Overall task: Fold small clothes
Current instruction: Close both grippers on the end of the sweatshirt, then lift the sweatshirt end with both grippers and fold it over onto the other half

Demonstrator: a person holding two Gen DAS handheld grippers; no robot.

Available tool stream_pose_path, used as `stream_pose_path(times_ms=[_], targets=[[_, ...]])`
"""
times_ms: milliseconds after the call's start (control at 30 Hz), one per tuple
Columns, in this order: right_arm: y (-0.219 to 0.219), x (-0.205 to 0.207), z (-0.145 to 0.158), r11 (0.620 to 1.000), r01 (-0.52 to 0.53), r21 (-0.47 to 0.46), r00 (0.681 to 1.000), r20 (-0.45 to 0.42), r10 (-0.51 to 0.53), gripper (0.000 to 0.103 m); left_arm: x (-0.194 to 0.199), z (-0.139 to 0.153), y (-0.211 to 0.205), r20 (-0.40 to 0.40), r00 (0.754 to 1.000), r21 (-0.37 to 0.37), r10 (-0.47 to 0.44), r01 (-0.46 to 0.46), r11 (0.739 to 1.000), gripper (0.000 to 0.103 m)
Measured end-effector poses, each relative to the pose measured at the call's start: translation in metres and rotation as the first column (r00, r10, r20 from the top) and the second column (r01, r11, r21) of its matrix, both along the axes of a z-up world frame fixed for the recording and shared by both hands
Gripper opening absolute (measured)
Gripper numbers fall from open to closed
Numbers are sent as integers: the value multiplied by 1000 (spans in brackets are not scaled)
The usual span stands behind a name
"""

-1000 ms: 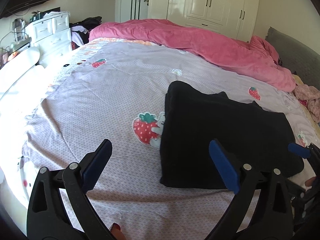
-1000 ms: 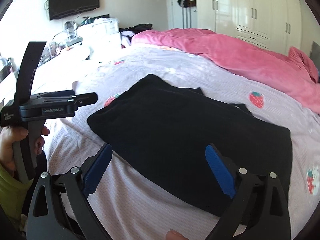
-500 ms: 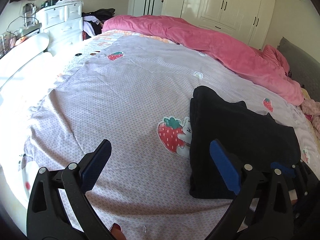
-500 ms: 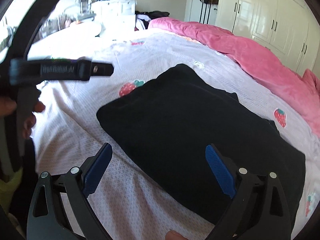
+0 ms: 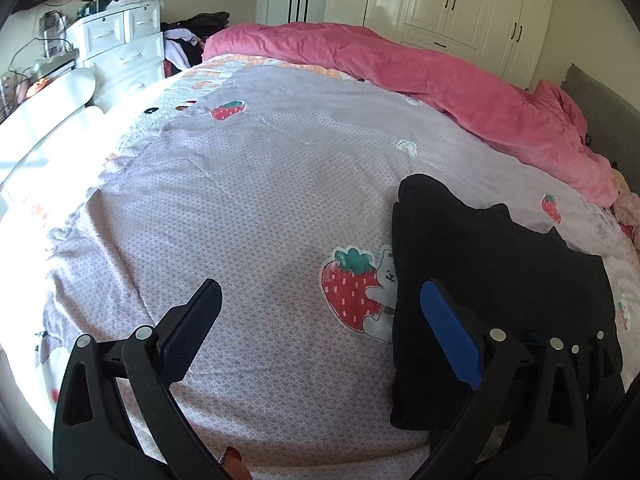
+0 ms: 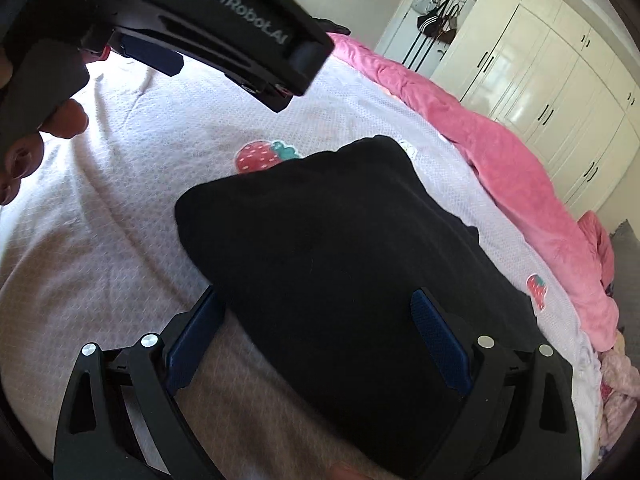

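Black garment [image 6: 360,248], folded into a thick flat slab, lies on lilac strawberry-print bedsheet [image 5: 248,208]. Right gripper [image 6: 320,332] spread, garment between its jaws. Left gripper [image 5: 320,320] spread, garment at its right jaw.

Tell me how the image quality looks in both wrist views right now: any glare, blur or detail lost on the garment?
Left wrist view: sharp, with fisheye bending; sunlight blows out the white furniture at left, and the black garment shows almost no fold detail. Right wrist view: the left gripper looms close and soft, and the bedsheet beneath it is washed out.
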State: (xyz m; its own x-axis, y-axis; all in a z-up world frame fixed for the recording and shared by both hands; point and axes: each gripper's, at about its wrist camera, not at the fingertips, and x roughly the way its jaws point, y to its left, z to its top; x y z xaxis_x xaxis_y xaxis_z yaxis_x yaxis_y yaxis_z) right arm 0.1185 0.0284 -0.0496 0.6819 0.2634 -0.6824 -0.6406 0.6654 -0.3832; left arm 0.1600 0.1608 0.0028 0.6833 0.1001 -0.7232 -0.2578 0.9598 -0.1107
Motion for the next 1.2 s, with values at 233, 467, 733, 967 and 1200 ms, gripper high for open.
stream_pose_path(times_ms=[233,467,733,967,1200], targets=[[5,4,4,1000,-11,25,999,46,10,59,24,-6,4,-20,1000,-76,-1,-1,997,93],[-30,18,30,970,27,243,998,-69,-11,11,48,-16,12,-21,998,-376,-52,40,926,93],[-61,20,42,925,24,379,995,-99,15,10,68,-33,-7,-32,990,-585,-135,91,806,93],[-75,10,48,906,31,423,996,-93,10,10,78,-40,-38,-33,981,-655,-191,123,746,48],[-106,5,59,867,82,491,996,-73,-52,9,75,-2,-95,-2,968,-510,-252,216,833,26]])
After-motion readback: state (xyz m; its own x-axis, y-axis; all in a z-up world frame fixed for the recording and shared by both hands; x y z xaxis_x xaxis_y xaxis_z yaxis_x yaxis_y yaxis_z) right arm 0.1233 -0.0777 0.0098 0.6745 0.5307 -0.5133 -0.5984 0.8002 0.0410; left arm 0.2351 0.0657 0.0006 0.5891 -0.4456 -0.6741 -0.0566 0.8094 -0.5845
